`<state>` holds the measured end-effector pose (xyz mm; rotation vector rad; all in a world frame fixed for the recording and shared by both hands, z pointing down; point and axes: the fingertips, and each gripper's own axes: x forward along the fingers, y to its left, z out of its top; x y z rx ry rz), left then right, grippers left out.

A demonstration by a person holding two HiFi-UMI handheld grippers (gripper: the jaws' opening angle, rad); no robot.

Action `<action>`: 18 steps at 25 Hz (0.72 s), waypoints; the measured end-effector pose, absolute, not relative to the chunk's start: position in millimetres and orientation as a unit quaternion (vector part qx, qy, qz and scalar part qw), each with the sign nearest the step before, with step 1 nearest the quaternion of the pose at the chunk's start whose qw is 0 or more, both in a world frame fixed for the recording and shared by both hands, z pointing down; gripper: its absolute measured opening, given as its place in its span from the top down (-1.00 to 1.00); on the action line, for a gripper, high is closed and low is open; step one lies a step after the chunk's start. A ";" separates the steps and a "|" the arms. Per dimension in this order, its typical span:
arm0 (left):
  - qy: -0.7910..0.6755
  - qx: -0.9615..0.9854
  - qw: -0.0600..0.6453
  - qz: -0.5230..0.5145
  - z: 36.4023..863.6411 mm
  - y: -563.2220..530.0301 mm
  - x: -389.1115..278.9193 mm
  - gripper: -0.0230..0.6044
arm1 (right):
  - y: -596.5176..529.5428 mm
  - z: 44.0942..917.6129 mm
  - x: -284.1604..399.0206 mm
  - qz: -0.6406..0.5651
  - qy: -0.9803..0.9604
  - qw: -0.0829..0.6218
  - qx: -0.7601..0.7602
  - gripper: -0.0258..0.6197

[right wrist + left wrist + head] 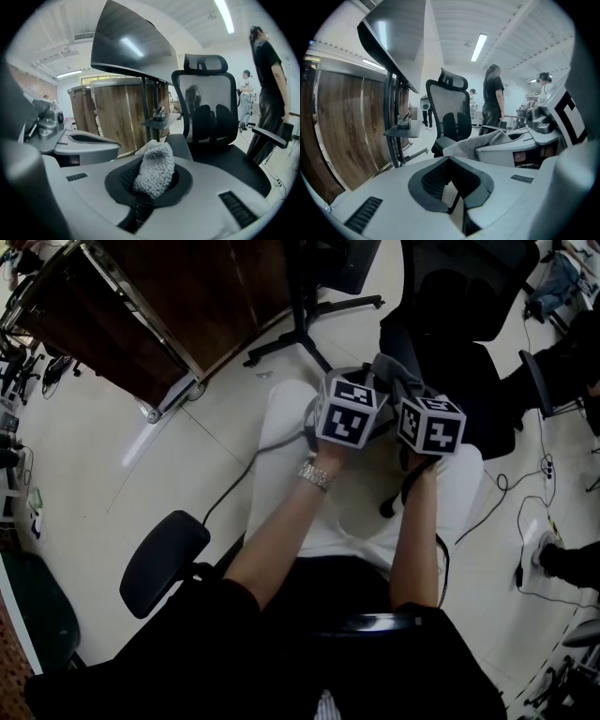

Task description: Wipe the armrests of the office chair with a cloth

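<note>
I sit with both grippers held side by side over my lap. My right gripper (pixel 412 395) (pixel 152 176) is shut on a bunched grey cloth (pixel 154 171), which also shows at the right of the left gripper view (pixel 480 140). My left gripper (pixel 352 390) (pixel 450 161) is shut, its dark pads meeting at the tips with nothing between them. The black mesh office chair (pixel 459 324) (pixel 206 117) (pixel 450 112) stands just ahead. One of its armrests (pixel 272 136) sticks out at the right, apart from both grippers.
A wood-panelled cabinet on a metal frame (pixel 169 306) stands at the front left, with a small stand (pixel 401 129) beside it. Cables (pixel 506 484) trail over the floor at the right. My own seat's armrest (pixel 164 559) is at the lower left. People (pixel 492 98) stand behind the chair.
</note>
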<state>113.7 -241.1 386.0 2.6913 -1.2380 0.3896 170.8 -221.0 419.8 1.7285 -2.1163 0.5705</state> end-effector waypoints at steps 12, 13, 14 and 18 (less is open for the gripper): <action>-0.411 0.894 0.131 0.124 401.1 -241.3 119.6 0.95 | -219.0 430.5 174.7 0.211 -0.741 0.180 0.612 0.84; -0.411 0.893 0.132 0.124 401.5 -241.4 119.3 0.95 | -218.8 431.4 174.4 0.211 -0.741 0.180 0.612 0.84; -0.411 0.893 0.133 0.124 401.6 -241.6 118.9 0.95 | -218.6 432.0 173.9 0.212 -0.740 0.180 0.612 0.84; -0.412 0.893 0.134 0.121 400.8 -242.3 118.5 0.95 | -218.2 432.7 174.2 0.212 -0.740 0.178 0.613 0.84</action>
